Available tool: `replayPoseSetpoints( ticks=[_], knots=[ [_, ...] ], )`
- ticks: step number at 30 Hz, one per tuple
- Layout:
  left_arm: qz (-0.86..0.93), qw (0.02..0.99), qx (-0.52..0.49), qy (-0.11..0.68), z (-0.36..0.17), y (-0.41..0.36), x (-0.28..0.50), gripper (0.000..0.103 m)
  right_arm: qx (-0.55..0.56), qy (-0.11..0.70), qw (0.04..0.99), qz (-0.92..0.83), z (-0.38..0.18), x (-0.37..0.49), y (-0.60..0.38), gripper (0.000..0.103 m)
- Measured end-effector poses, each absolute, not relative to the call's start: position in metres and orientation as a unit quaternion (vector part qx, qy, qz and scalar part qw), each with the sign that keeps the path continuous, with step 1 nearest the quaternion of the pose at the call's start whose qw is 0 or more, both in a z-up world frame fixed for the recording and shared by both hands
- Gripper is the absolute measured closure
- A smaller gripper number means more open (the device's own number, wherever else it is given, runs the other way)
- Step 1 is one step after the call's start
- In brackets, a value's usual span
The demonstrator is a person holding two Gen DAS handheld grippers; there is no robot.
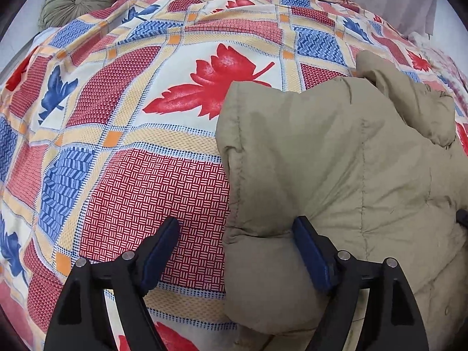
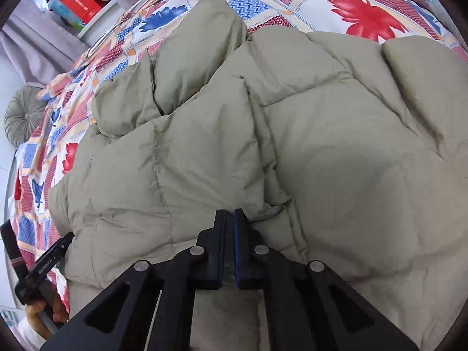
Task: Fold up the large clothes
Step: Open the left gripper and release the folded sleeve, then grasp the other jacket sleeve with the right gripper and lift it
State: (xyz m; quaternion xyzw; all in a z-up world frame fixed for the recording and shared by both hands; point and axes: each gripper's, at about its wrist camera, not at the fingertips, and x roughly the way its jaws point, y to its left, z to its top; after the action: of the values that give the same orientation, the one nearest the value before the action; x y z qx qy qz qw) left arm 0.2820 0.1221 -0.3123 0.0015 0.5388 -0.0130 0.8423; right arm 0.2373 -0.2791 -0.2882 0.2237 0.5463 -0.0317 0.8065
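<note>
While the bedspread (image 1: 122, 152) covers the bed, I see the jacket (image 2: 292, 146) lying bunched on it. My left hand-held gripper (image 1: 235, 228) gapes wide astride its edge; my right hand-held gripper (image 2: 229, 219) is closed, pinching nothing I can see.

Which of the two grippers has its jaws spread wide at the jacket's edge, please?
The left gripper: its jaws stand wide apart astride the khaki jacket edge, whereas the right gripper is shut.
</note>
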Motion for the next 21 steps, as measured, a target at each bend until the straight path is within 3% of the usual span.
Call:
replayPoseSetpoints(
  ticks=[10,11,13,15,21],
  knots=[
    [-0.005,0.843,0.031,0.537,-0.261,0.112,0.262,0.021,0.265,0.548,0.790,-0.081,-0.262,0.198,-0.327,0.090],
    [-0.011,0.843,0.032,0.536,-0.253,0.108,0.256,0.021,0.271,0.549,0.787,-0.080,-0.260,0.190,-0.332,0.078],
    [-0.021,0.843,0.035,0.537,-0.242,0.099,0.246,0.021,0.286,0.549,0.781,-0.085,-0.254,0.172,-0.336,0.044],
    [-0.034,0.843,0.037,0.536,-0.232,0.085,0.234,0.021,0.295,0.549,0.777,-0.086,-0.251,0.158,-0.338,0.038],
    [-0.075,0.828,0.043,0.554,-0.223,0.031,0.199,0.021,0.329,0.566,0.752,-0.079,-0.245,0.108,-0.348,0.036]
  ],
)
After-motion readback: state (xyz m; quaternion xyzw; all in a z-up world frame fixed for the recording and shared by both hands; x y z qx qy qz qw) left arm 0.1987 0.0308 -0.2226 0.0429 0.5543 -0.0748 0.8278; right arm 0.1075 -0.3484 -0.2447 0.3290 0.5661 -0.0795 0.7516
